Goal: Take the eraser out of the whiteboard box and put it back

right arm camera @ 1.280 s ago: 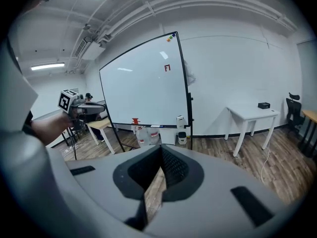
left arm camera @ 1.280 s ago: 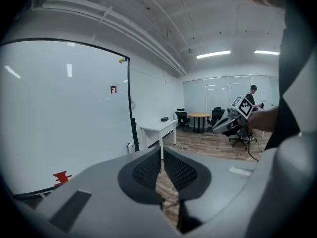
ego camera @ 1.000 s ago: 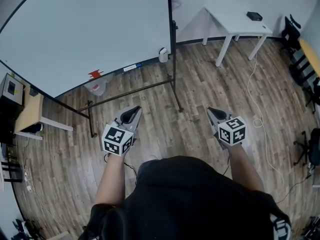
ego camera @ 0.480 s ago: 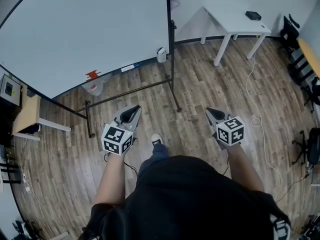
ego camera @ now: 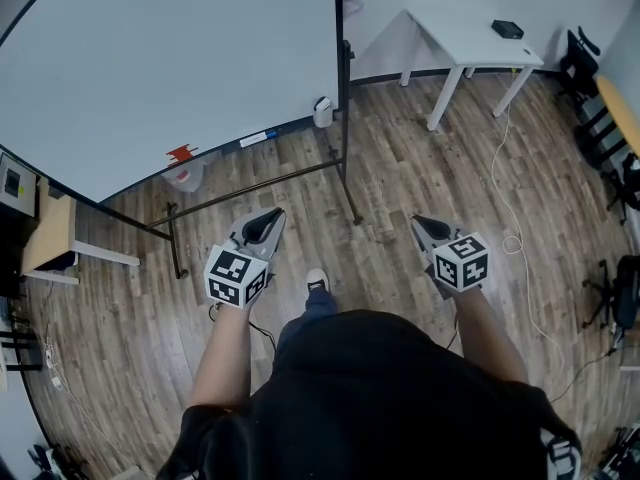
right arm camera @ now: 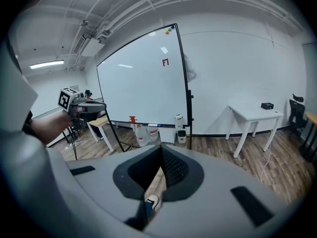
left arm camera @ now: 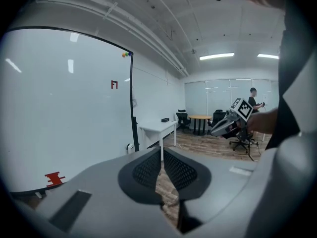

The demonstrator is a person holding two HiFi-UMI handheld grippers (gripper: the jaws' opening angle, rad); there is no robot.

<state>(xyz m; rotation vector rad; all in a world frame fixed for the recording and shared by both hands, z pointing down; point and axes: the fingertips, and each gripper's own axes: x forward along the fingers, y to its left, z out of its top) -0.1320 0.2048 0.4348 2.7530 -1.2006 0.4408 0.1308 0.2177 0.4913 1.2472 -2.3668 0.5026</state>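
The whiteboard [ego camera: 170, 58] stands ahead on a black wheeled frame. A small white box [ego camera: 322, 111] hangs at the right end of its tray, also seen as the white box [right arm camera: 179, 120] and the white box [left arm camera: 130, 147]. The eraser itself I cannot make out; a white-and-blue piece [ego camera: 258, 137] lies on the tray and a red piece [ego camera: 181, 154] sticks to the board. My left gripper [ego camera: 272, 214] and right gripper [ego camera: 417, 220] are held level over the wood floor, well short of the board. Both are shut with nothing held, as the left gripper [left arm camera: 162, 148] and right gripper [right arm camera: 161, 148] show.
The board's stand legs [ego camera: 348, 193] reach across the floor towards me. A clear bag [ego camera: 185, 176] sits under the board. A white table [ego camera: 470, 43] carries a black box [ego camera: 508, 30]. A cable [ego camera: 515, 243] lies at right, chairs [ego camera: 585, 63] beyond, a small desk [ego camera: 55, 233] at left.
The person's shoe has come into view between the grippers, and the room has shifted slightly as the person steps towards the board. Both grippers stay shut and side by side.
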